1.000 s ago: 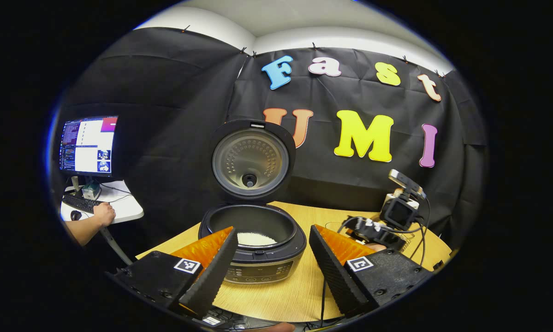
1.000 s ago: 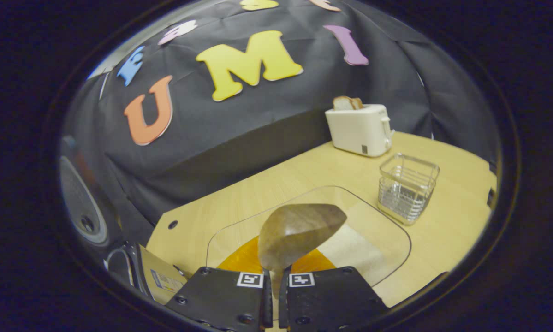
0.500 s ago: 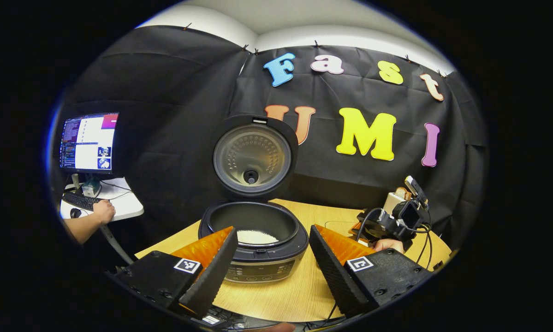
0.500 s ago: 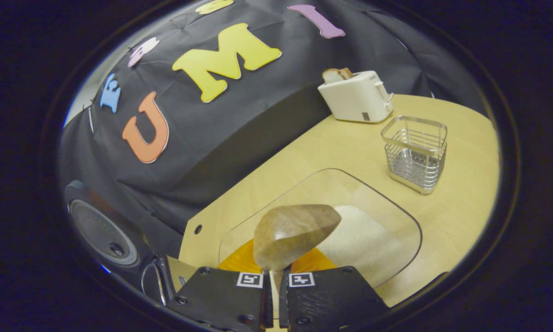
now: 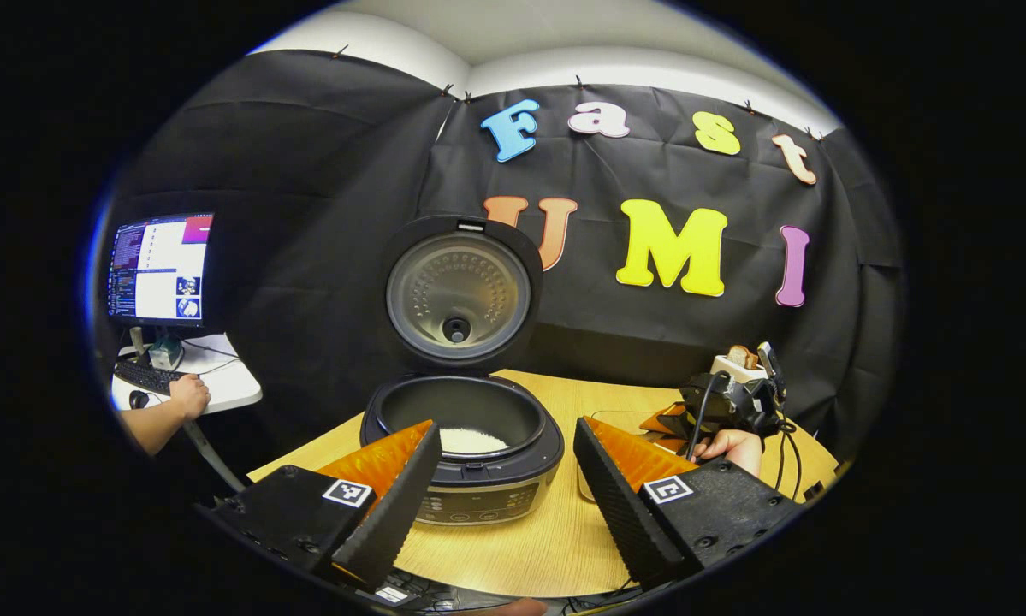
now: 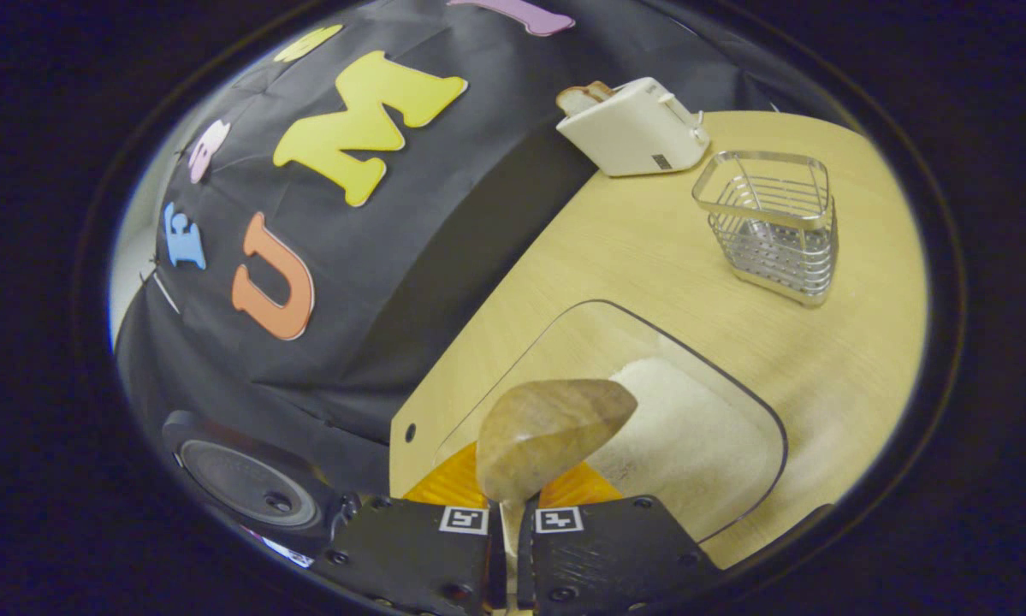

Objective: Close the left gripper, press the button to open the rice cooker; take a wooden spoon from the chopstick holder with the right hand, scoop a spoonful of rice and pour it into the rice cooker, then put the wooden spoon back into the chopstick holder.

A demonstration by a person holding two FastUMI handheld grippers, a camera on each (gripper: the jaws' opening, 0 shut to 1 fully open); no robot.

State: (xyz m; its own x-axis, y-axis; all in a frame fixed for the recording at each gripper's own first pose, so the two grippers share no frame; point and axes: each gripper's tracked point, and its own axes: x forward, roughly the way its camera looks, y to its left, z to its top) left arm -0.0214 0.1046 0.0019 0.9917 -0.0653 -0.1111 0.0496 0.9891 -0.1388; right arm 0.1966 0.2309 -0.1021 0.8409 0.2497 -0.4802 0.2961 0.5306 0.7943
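Observation:
The rice cooker (image 5: 465,458) stands on the table with its lid (image 5: 459,291) raised and white rice in its pot. My left gripper (image 5: 504,479) hangs open in front of it, a finger on each side. The right gripper (image 6: 510,513) is shut on the wooden spoon (image 6: 551,432), whose bowl is tilted above a clear glass container (image 6: 718,488) holding rice (image 6: 684,436). The wire chopstick holder (image 6: 773,227) stands further back on the table. In the left gripper view the right gripper (image 5: 722,406) and the hand holding it show low at the right.
A white toaster (image 6: 632,128) with bread stands at the table's back edge. The cooker's lid (image 6: 247,483) shows at the lower left of the right gripper view. Off the table at the left, a person's hand (image 5: 189,395) rests by a keyboard under a monitor (image 5: 157,269).
The right gripper has dropped lower and tilted with the spoon, bringing it closer over the rice container. The left gripper has barely shifted.

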